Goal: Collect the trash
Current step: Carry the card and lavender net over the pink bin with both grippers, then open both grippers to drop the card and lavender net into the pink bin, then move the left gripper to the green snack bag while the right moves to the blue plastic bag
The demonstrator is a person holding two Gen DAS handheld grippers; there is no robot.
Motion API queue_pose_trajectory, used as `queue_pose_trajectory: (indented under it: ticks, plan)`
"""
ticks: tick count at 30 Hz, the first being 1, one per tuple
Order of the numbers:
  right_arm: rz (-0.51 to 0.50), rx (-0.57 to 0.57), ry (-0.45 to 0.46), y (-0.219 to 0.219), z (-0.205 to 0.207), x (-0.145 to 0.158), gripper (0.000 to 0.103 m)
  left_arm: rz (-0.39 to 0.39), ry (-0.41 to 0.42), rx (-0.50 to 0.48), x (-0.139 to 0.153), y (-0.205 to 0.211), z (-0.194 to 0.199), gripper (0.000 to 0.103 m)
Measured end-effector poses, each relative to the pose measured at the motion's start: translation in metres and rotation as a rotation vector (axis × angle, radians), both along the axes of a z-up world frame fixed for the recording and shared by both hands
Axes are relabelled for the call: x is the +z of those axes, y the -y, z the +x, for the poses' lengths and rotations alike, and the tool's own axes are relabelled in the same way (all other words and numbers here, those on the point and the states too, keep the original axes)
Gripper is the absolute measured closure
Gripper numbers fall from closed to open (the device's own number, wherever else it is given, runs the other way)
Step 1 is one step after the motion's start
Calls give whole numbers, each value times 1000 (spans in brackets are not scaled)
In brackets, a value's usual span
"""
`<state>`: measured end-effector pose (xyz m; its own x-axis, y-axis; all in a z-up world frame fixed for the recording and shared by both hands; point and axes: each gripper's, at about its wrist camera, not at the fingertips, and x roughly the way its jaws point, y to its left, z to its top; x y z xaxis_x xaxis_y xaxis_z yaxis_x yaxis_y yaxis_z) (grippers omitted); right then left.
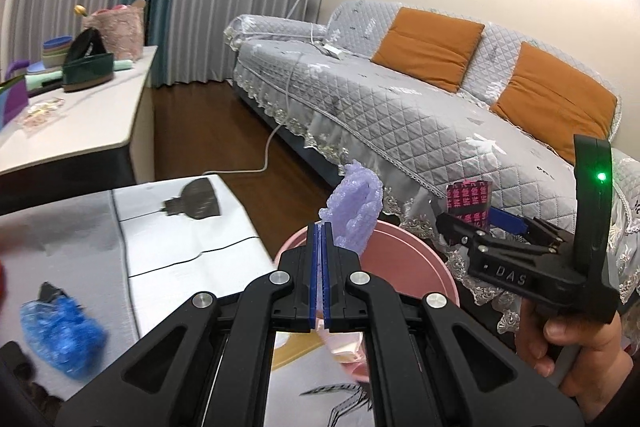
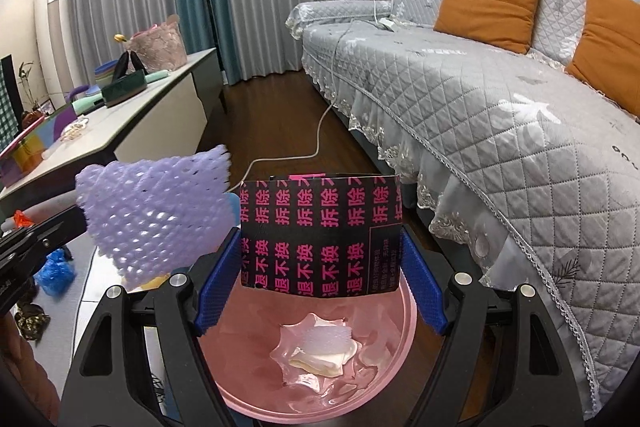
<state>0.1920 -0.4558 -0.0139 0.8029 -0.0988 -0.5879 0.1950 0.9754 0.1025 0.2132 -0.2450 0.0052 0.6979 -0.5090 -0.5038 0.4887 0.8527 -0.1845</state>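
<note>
The left tongs (image 1: 321, 227) are pressed together on a purple foam net (image 1: 354, 211), held at centre frame above the rim of the pink bin (image 1: 432, 259). The right tongs (image 2: 322, 263) are clamped wide on a black card with pink lettering (image 2: 320, 231), held over the bin's mouth. A blue crumpled bag (image 1: 60, 335) is seen on the desk (image 1: 192, 239), lower left.

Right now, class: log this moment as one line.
left gripper: shut on purple foam net | right gripper: holding black card | pink bin: below both
</note>
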Motion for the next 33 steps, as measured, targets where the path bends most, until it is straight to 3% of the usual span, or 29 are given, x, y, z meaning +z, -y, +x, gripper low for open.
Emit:
queue_pose_trajectory:
  ticks: [9,10,12,19,25,30,33]
  plan:
    - [2,-17,-42,8,9,-14,22,0,-42,-46,-14,22,20,100]
    - [1,-21,-48,8,10,-16,16,5,-53,-45,-16,23,22,96]
    - [3,-28,-51,10,12,-17,12,4,-75,-49,-21,24,26,71]
    - [15,-35,-50,14,13,-20,12,7,-67,-29,-20,17,22,69]
    - [30,-45,8,11,8,-11,14,18,-54,-17,-12,5,13,69]
    - [89,-84,93,5,0,1,14,28,-3,30,6,-19,-8,54]
    - [92,-88,124,-3,-3,8,16,29,43,67,19,-39,-25,51]
